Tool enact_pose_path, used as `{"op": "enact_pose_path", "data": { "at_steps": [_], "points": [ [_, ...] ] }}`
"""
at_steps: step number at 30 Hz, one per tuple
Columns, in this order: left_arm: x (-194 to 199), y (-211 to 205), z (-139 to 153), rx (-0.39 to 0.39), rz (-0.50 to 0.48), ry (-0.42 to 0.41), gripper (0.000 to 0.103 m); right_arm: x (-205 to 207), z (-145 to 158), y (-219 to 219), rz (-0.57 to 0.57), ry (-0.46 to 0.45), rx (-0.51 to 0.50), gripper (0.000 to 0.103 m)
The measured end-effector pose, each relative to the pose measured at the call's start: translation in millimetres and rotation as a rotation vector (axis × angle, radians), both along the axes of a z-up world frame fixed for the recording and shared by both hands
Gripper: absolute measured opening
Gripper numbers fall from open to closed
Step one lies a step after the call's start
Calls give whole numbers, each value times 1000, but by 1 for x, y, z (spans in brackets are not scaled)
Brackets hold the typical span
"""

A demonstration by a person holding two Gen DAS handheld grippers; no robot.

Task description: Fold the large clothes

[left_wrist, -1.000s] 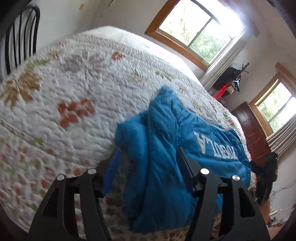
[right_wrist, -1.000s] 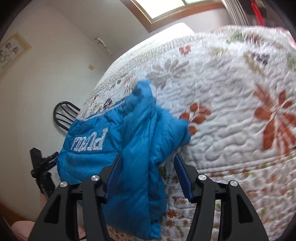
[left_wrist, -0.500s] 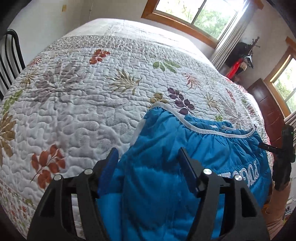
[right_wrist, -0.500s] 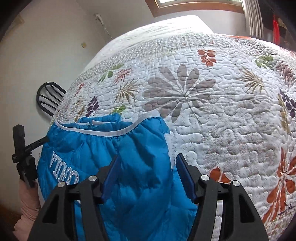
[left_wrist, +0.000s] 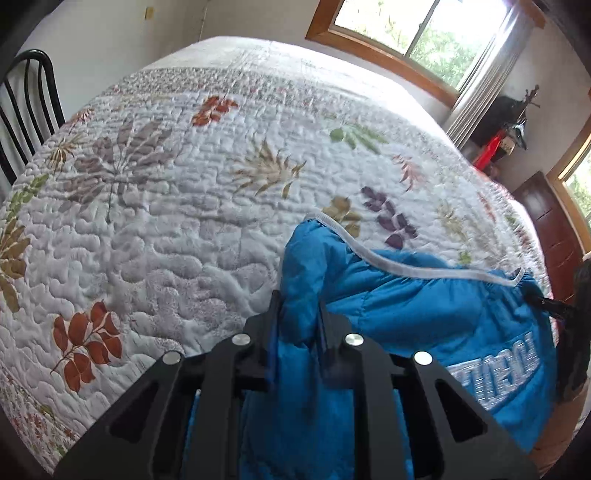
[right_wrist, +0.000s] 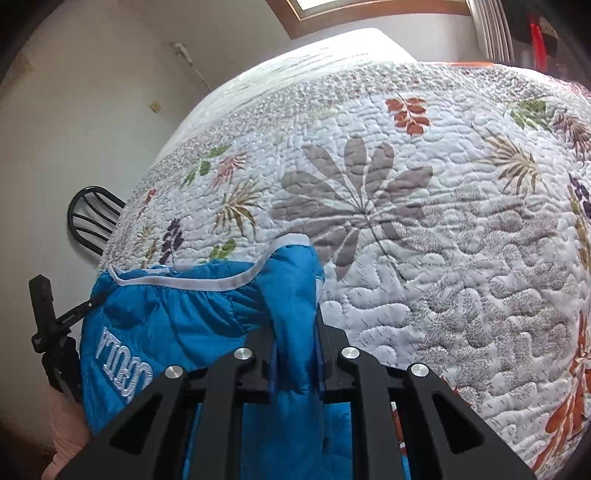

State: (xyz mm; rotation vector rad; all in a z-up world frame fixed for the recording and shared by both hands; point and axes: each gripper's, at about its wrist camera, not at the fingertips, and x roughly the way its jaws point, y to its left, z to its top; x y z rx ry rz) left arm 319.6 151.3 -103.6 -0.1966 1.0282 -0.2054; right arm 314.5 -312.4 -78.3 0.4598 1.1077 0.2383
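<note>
A blue padded jacket (left_wrist: 436, 317) with a white-piped hem and white lettering lies at the near edge of a quilted bed (left_wrist: 184, 184). My left gripper (left_wrist: 299, 306) has its jaws closing and pinches the jacket's left hem corner. In the right wrist view the same jacket (right_wrist: 177, 317) stretches to the left, and my right gripper (right_wrist: 295, 317) has its jaws closing on the opposite hem corner. Each view shows the other gripper as a dark shape at the far end of the hem: the right gripper (left_wrist: 572, 314) and the left gripper (right_wrist: 48, 317).
The white quilt with leaf prints (right_wrist: 406, 206) covers the whole bed. A black metal chair (left_wrist: 26, 107) stands at the bed's left side. Wood-framed windows (left_wrist: 417, 29), a dark door (left_wrist: 554, 236) and cluttered dark items (left_wrist: 506, 125) line the far wall.
Both grippers swept forward over the bed, spreading the jacket out flat from a hanging bunch. Both pairs of jaws narrowed from wide apart to pinching the hem corners.
</note>
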Motion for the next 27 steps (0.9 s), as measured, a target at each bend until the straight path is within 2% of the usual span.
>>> {"op": "enact_pose_path", "data": {
  "at_steps": [3,7,8,10,12,15,17,21,27],
  "points": [
    [3,3,-12,-11,2,17,21,3,-16,-7,-13,19,51,19],
    [5,2,-13,3,6,24,26,2,-21,-11,-23,25,77,22],
    [5,1,-12,11,6,25,28,1,-18,-10,-25,24,58,24],
    [3,3,-6,16,21,30,36,-5,-9,-8,-40,20,-6,38],
    [-3,8,4,1,35,21,37,-17,7,-8,-42,-10,-68,40],
    [-22,18,28,-3,57,-34,37,-41,34,-7,-42,-58,-161,40],
    [-39,22,45,35,78,-86,38,-60,53,-3,-18,-90,-207,38],
    [-81,12,72,109,70,-163,46,-96,78,13,45,-103,-252,28],
    [-137,-18,73,154,11,-168,48,-142,84,40,115,-77,-307,17]
  ]
}}
